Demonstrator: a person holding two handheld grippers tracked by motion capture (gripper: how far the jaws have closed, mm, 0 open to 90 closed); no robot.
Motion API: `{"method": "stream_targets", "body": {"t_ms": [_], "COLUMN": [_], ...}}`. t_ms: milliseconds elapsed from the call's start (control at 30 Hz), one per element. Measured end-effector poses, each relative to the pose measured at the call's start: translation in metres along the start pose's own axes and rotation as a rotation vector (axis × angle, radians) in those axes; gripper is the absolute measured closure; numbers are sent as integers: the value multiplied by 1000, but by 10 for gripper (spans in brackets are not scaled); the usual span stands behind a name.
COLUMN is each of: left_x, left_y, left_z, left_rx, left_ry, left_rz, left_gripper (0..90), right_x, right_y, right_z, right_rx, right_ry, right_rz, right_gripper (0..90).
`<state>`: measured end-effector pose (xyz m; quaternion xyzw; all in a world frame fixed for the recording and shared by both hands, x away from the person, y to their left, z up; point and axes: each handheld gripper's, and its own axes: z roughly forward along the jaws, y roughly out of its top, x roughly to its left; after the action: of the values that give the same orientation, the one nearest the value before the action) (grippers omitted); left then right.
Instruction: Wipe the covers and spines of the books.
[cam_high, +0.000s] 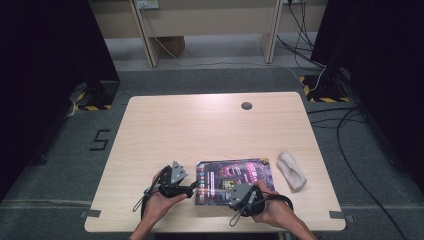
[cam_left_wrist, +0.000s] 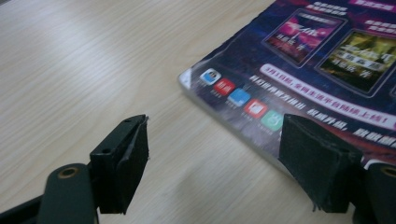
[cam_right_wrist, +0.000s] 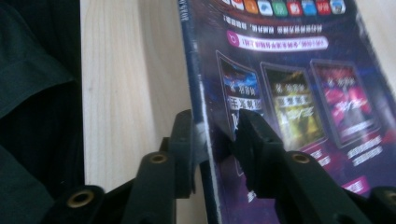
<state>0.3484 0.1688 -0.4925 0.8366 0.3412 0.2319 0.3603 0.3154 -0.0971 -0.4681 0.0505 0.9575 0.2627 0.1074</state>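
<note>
Fingers (cam_right_wrist: 184, 140) astride magazine (cam_right_wrist: 289, 70) edge

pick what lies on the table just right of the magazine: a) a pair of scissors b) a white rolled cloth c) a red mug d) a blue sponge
b: in the high view a white rolled cloth lies on the wooden table just off the right edge of the magazine, apart from it.

Magazine (cam_high: 234, 180): cover print too blurred to read; near edge hidden beneath right gripper (cam_high: 239, 196) and hand.
</note>
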Motion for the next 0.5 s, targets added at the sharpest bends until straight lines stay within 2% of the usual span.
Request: {"method": "stream_targets", "body": {"t_ms": [33, 200, 267, 433, 500], "left_x": [0, -7, -10, -17, -18], "left_y": [0, 4, 4, 2, 1], "left_z": [0, 8, 11, 15, 14], "left_rx": [0, 16, 28, 60, 55], "left_ry": [0, -30, -32, -26, -26], "left_rz": [0, 38, 68, 126, 129], "left_gripper": [241, 243, 246, 249, 243], "right_x": [0, 2, 1, 5, 5], "right_y": [0, -8, -11, -15, -18], "right_z": [0, 1, 0, 0, 0], "right_rx": [0, -2, -13, -5, -11], "right_ry": [0, 11, 18, 5, -24], "right_rz": [0, 59, 66, 79, 99], "right_gripper": [663, 591, 551, 510, 521]}}
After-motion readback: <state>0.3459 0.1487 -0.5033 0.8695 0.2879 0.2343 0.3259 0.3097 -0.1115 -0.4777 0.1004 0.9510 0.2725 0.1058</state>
